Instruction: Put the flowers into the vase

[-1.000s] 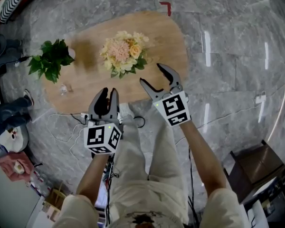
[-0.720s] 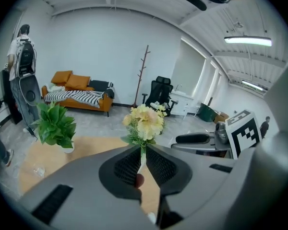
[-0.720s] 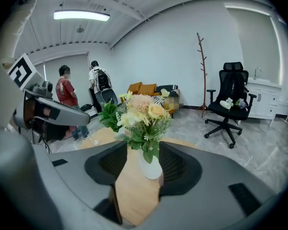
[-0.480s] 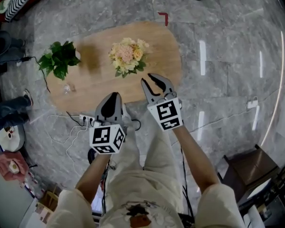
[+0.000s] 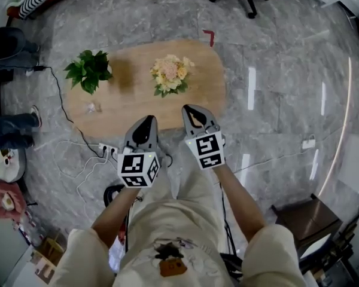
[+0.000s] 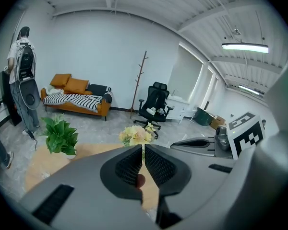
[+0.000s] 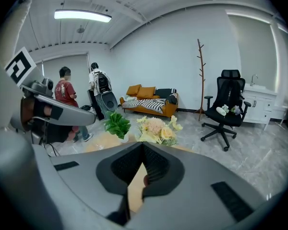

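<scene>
A: Since a second ago both grippers have lifted away from the worktop [image 5: 131, 100], and their jaws, which stood apart then, have just been closing.

B: On anything?

A: No. The left gripper [image 5: 148, 120] has its jaws drawn together, with only a hairline slit between the pads and nothing in it. The right gripper [image 5: 190, 109] has its jaws fully together, also empty.

B: And the flowers?

A: The flowers [image 5: 170, 75] stand upright in a bunch towards the far side of the worktop (cream, pink and yellow heads, green leaves below), well apart from both grippers. What holds them I can't make out.

B: Anything else on the wood?

A: A plant [image 5: 88, 70] at the left end, and near it, closer to the person, a small clear thing [image 5: 94, 107] too small to identify.

B: Where are the grippers?

A: Side by side above the worktop's near edge, pointing towards the flowers. Beyond the worktop stand an office chair [image 7: 228, 87] and an orange sofa [image 7: 149, 104].
</scene>
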`<state>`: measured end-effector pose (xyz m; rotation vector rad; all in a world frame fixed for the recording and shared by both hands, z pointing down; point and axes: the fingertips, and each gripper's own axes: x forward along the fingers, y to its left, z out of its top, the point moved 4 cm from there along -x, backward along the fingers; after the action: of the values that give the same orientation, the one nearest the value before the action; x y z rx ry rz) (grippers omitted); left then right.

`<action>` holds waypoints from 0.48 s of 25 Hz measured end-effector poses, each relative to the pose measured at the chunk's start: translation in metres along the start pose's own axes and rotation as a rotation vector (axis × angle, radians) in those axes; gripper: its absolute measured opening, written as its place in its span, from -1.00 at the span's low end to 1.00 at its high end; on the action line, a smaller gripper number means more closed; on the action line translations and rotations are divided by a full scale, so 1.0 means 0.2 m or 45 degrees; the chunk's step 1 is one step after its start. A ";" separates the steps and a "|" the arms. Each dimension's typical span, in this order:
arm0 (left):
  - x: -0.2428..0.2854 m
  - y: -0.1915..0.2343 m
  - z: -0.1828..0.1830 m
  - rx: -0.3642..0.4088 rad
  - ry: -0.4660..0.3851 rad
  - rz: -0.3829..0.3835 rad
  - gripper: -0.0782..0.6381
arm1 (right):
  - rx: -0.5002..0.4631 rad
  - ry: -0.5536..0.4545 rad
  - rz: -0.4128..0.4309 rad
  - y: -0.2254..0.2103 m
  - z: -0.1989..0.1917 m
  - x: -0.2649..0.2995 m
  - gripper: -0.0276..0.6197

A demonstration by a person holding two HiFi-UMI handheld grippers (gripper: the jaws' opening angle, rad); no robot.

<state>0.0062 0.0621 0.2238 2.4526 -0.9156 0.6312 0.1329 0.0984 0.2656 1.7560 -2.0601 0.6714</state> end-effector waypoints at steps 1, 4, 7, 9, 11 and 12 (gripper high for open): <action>-0.02 -0.01 0.01 0.000 -0.004 -0.001 -0.71 | -0.005 0.005 0.001 0.01 0.01 -0.02 -0.90; -0.09 -0.05 0.04 0.009 -0.006 -0.013 -0.72 | -0.033 0.009 0.013 0.07 0.05 -0.10 -0.90; -0.14 -0.10 0.07 0.027 -0.018 -0.031 -0.72 | -0.043 -0.003 0.025 0.12 0.10 -0.17 -0.90; -0.18 -0.12 0.09 0.036 -0.023 -0.039 -0.72 | -0.044 -0.014 0.024 0.14 0.13 -0.22 -0.90; -0.22 -0.13 0.10 0.029 -0.019 -0.043 -0.72 | -0.033 -0.024 0.015 0.16 0.16 -0.26 -0.90; -0.24 -0.14 0.11 0.018 -0.016 -0.045 -0.72 | -0.022 -0.029 0.010 0.17 0.18 -0.29 -0.90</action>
<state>-0.0012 0.0934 0.1722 2.4823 -0.8737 0.6133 0.1101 0.1293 0.2000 1.7550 -2.0830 0.6367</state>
